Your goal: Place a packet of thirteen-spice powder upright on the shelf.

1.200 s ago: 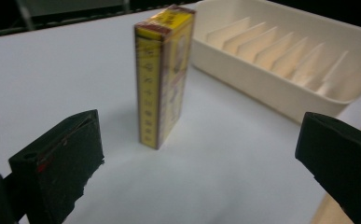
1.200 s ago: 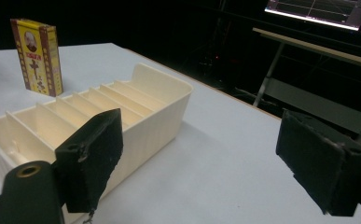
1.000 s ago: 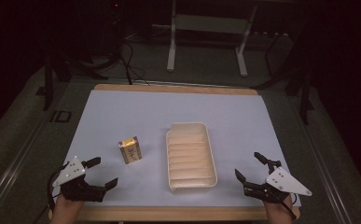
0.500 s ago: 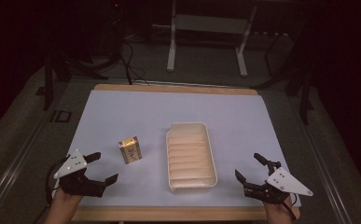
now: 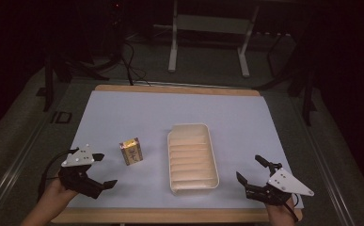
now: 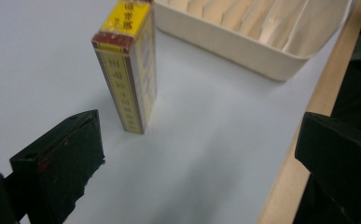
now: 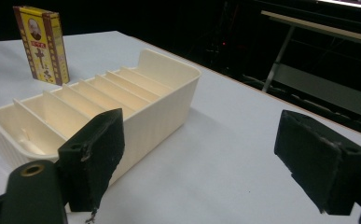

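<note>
A small yellow box (image 5: 131,151) is standing beside a cream divided tray (image 5: 192,158) on a white table (image 5: 179,113). Two hand-held grippers, left gripper (image 5: 100,169) and right gripper (image 5: 250,170), are resting open near the front edge.

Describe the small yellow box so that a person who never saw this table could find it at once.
On the white sheet covering the wooden table, find the cream plastic tray with ribbed dividers near the front edge. Left of it, apart from it, stands the small yellow cardboard box with dark red edges, upright. It is the only printed, colourful thing there; the open left gripper sits near it.
</note>
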### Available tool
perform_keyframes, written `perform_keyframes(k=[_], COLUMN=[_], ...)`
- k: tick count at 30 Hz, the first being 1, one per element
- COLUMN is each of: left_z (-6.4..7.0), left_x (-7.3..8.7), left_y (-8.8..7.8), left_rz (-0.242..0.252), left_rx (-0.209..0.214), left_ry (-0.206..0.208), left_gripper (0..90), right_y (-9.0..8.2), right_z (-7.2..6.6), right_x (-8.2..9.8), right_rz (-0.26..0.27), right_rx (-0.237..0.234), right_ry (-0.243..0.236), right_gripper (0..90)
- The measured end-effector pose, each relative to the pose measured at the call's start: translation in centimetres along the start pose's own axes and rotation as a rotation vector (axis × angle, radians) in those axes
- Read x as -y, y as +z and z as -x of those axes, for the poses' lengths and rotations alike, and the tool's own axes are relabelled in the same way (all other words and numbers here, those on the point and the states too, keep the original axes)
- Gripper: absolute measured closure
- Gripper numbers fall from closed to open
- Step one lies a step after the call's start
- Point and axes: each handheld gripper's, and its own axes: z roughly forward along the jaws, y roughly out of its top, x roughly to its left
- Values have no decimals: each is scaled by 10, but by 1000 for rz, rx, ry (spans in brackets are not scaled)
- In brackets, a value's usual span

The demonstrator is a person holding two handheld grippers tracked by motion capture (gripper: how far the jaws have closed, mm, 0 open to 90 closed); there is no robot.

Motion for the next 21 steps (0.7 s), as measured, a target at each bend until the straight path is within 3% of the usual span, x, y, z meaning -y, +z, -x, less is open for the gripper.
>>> perform_keyframes(k=[6, 10, 11, 21], left_z=[-2, -1, -1, -8], left_x=[-2, -1, 0, 4], left_y=[0, 1, 1, -1], left_rz=[-92, -145, -180, -293], left_rx=[33, 37, 30, 32], left_ry=[38, 51, 62, 69], left_gripper=[14, 13, 14, 14], right_y=[0, 1, 0, 1], right_z=[0, 0, -1, -1], right_x=[0, 0, 0, 1], right_rz=[0, -7, -8, -12], right_rx=[-5, -6, -7, -12], right_ry=[-1, -1, -3, 4], right_gripper=[161, 160, 160, 160])
